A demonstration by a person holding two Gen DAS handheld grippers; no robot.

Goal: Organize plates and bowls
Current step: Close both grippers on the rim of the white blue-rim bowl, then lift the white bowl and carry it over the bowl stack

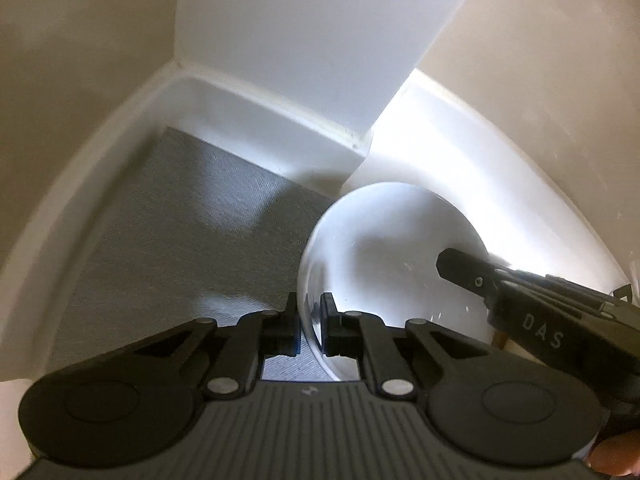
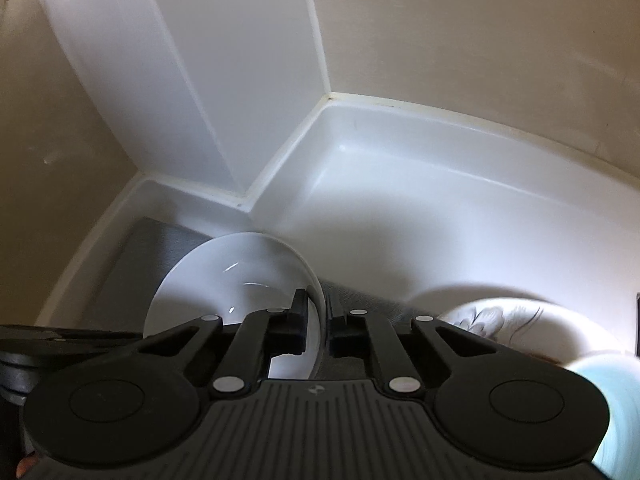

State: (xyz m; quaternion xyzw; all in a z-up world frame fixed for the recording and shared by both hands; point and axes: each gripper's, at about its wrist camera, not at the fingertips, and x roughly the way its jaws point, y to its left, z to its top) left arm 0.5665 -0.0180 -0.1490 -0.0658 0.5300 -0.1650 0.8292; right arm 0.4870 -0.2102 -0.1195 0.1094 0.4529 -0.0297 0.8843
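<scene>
A plain white bowl [image 1: 384, 256] is over a grey mat [image 1: 180, 240] in a white cabinet corner; whether it rests on the mat or hangs just above it is unclear. My left gripper [image 1: 310, 312] is shut on the bowl's near left rim, one pad inside and one outside. In the right wrist view the same bowl [image 2: 232, 276] has my right gripper [image 2: 318, 308] shut on its right rim. One finger [image 1: 460, 268] of the right gripper shows inside the bowl from the left wrist view.
White walls [image 2: 380, 184] and a white corner post [image 1: 304, 40] close in behind the bowl. To the right stand a white bowl with a grey flower pattern [image 2: 516, 320] and a pale blue-green dish [image 2: 608, 392]. The left tool's body [image 2: 60, 336] lies at the far left.
</scene>
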